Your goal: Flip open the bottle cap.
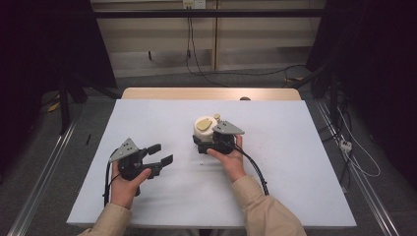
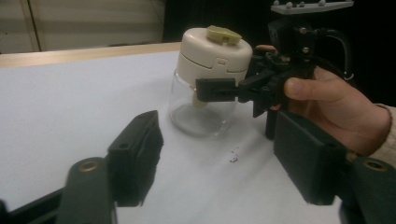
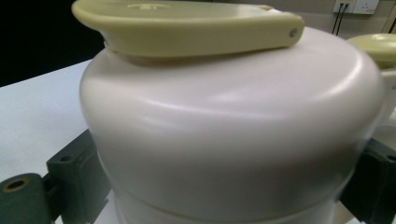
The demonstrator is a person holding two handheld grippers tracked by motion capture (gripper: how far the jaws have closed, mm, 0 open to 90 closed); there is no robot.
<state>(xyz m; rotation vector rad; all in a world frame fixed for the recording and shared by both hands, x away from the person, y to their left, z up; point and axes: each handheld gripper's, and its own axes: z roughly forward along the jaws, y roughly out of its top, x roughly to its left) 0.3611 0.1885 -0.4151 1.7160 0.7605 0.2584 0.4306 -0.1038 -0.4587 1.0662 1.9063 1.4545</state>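
- My left claw sat at the lower left of the high view, jaws spread wide with nothing between them, over the white counter.
- A small dark speck lay on the counter just beside the jar.
- The clear glass jar, cream lid with an olive flip tab, stood upright at centre frame.
- My right claw gripped the jar, jaws closed on either side just under the lid.
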